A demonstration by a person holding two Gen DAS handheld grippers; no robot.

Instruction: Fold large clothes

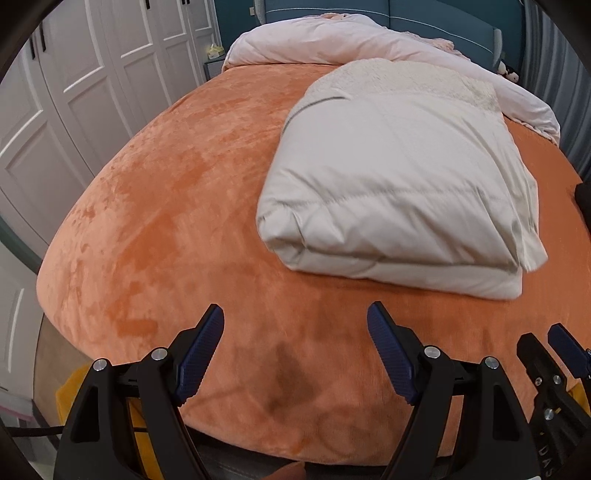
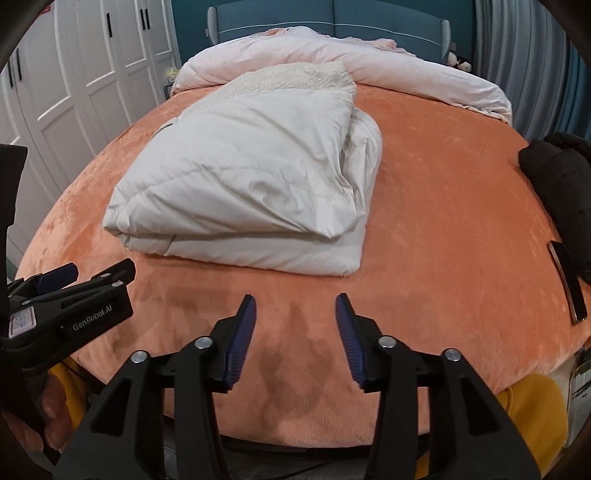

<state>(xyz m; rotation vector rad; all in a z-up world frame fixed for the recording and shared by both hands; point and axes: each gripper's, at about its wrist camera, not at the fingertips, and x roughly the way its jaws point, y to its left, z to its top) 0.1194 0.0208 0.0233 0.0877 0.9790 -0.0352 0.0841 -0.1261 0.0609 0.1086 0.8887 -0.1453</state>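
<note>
A folded off-white padded coat (image 2: 243, 184), its fleecy lining showing at the far end, lies in the middle of a bed covered by an orange plush blanket (image 1: 155, 206). Both hand-held grippers hang above the bed's near edge, well short of the garment. The left hand-held gripper (image 1: 295, 350) is released, its blue-padded jaws spread wide with nothing between them. The right hand-held gripper (image 2: 295, 339) is also released, its jaws parted less widely over bare blanket, holding nothing. A rumpled pale pink duvet (image 2: 406, 70) is heaped against the teal headboard (image 2: 332, 18) behind the coat. A dark bundle of cloth (image 2: 561, 184) and a dark phone (image 2: 567, 280) rest at the bed's right edge. White panelled wardrobe doors (image 1: 74, 92) line the left wall.
</note>
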